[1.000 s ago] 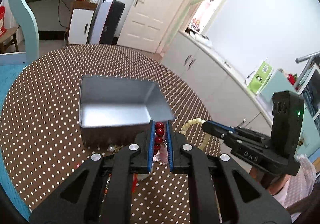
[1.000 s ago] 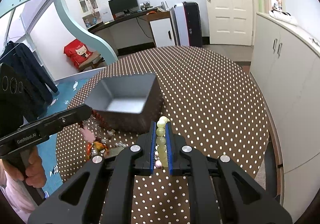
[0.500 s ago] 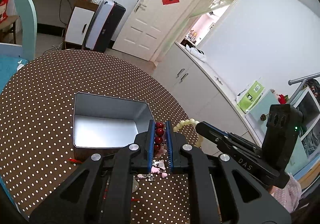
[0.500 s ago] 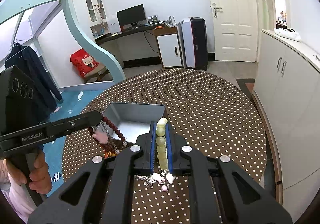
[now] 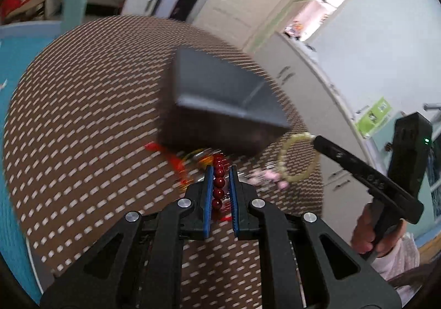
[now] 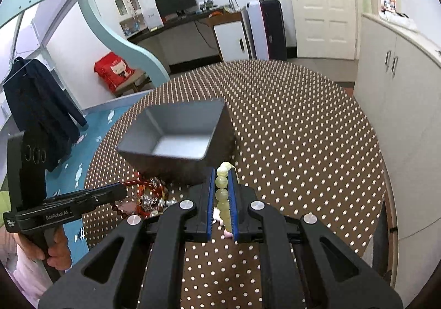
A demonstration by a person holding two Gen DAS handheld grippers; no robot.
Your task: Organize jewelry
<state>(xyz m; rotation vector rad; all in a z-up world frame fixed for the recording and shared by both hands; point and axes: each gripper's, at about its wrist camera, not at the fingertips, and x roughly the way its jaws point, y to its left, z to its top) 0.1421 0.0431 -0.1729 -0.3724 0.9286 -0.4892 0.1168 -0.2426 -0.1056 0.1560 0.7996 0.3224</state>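
I am holding a dark red bead bracelet (image 5: 219, 183) pinched in the left tool (image 5: 219, 171), its jaws narrowed onto the beads, just in front of the grey metal box (image 6: 179, 135). My right tool (image 6: 223, 175) is gripping a pale green bead bracelet (image 6: 222, 193) the same way, near the box's front corner. A small heap of other jewelry (image 6: 150, 198) is lying on the dotted brown surface (image 6: 303, 143) beside the box.

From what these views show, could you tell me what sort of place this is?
Most likely a lived-in bedroom or study at home: a bunk-bed frame, a desk with a monitor, and a jacket on a hanger.
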